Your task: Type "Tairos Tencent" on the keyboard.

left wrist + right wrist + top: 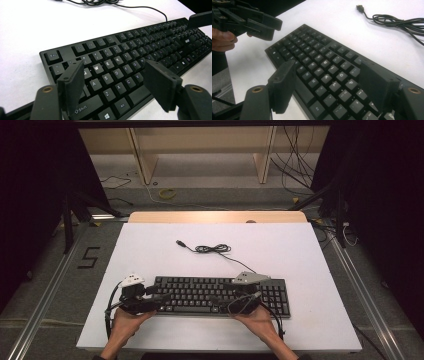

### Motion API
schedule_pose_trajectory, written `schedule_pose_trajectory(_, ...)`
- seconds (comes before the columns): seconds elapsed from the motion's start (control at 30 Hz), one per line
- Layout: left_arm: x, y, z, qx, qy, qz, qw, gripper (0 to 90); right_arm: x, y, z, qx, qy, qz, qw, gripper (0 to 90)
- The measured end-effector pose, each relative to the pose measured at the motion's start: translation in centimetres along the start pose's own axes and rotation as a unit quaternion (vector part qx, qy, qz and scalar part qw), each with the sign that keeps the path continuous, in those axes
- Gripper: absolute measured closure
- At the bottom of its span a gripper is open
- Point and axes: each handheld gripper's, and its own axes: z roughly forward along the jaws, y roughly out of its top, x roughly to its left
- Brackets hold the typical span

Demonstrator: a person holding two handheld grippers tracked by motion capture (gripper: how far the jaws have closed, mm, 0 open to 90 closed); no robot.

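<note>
the white table (150, 255) is filling the middle of the frame, the black keyboard (220, 295) lying at its lower centre. the left claw (159, 297) and right claw (222, 301) are hovering released over its ends, grasping nothing.

The high view is evenly lit over the white table (300, 255), which reads bright but not blown out, while the room's sides fall into near black. Shadows under the keyboard (200, 292) are short and soft, which suggests light from overhead. The picture is a little soft, and small key legends cannot be read there. In the left gripper view the table glares almost pure white at upper left, and the near jaws are slightly blurred. The right gripper view is dimmer toward its dark upper left corner; the cable (402, 21) looks sharp.
</note>
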Motion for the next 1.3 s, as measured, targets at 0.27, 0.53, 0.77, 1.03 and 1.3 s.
schedule_pose_trajectory(0.27,0.0,-0.5,-0.6,-0.016,-0.005,-0.001,0.9999,29.4,0.7,0.0,0.9,0.009,0.015,-0.006,0.9998,37.5)
schedule_pose_trajectory(0.53,-0.1,-0.8,-1.0,-0.028,-0.014,0.009,0.9995,28.4,1.7,-0.5,1.9,0.026,0.027,-0.017,0.9992,52.3)
schedule_pose_trajectory(0.77,-0.4,-1.1,-1.2,-0.037,-0.017,0.016,0.9990,28.3,2.2,-0.9,2.6,0.038,0.030,-0.025,0.9985,64.2)
schedule_pose_trajectory(1.03,-0.5,-1.3,-1.3,-0.043,-0.022,0.020,0.9986,27.7,2.5,-1.1,3.2,0.046,0.032,-0.032,0.9979,76.0)
schedule_pose_trajectory(1.3,-0.6,-1.5,-1.3,-0.043,-0.026,0.025,0.9984,27.7,2.7,-1.6,3.9,0.059,0.029,-0.035,0.9972,86.9)
